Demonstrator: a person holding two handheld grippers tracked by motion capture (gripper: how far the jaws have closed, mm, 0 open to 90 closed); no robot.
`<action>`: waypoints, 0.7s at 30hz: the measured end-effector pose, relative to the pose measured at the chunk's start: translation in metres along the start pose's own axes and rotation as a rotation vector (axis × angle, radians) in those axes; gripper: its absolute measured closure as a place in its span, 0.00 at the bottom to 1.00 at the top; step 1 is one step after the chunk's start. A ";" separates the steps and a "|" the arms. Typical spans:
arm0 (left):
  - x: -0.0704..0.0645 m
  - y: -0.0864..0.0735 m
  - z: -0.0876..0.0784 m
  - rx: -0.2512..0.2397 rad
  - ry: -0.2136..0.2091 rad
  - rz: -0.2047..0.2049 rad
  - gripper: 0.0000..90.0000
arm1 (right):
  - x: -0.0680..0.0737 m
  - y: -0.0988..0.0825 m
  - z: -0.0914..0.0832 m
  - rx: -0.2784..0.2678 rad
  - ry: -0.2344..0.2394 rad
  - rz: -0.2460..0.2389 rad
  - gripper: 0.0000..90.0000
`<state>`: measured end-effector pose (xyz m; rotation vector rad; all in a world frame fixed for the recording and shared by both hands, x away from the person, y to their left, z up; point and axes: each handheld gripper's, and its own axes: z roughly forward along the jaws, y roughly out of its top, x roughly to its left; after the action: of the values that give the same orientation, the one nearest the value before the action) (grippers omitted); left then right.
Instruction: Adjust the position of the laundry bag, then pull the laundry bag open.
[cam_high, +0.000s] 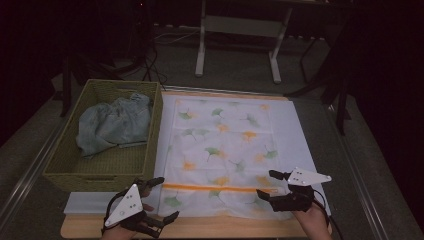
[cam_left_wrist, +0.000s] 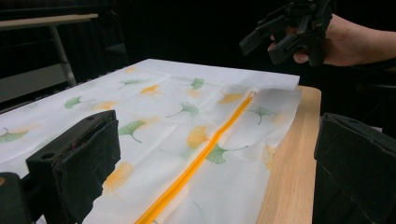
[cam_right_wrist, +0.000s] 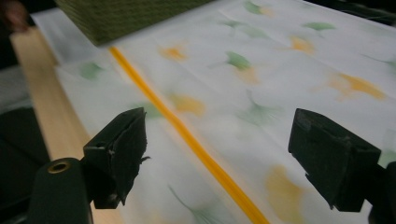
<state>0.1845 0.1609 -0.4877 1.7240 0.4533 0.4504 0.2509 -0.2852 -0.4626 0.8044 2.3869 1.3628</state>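
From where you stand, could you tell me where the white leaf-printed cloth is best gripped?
Probably at the white leaf-printed cloth's near corners, coming from the table's front edge: it lies flat, and its hem below the orange stripe reaches the bare wooden edge.

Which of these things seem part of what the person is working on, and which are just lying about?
Likely part of the job:
- leaf-print cloth with orange zipper
- left gripper, open
- right gripper, open

Just there, it seems:
- woven basket
- blue garment inside it
- white stand behind
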 end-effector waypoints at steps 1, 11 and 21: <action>0.000 0.000 0.000 0.000 0.000 0.000 0.01 | -0.005 -0.005 -0.006 -0.011 -0.012 -0.001 0.21; -0.001 -0.001 0.001 0.005 0.001 -0.003 0.01 | -0.024 -0.022 -0.028 -0.034 0.055 0.067 0.16; -0.001 0.000 0.002 0.006 0.002 -0.004 0.01 | -0.035 -0.047 -0.041 0.047 -0.023 0.095 0.21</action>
<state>0.1844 0.1591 -0.4886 1.7283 0.4596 0.4484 0.2438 -0.3534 -0.4831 0.9523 2.3990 1.3295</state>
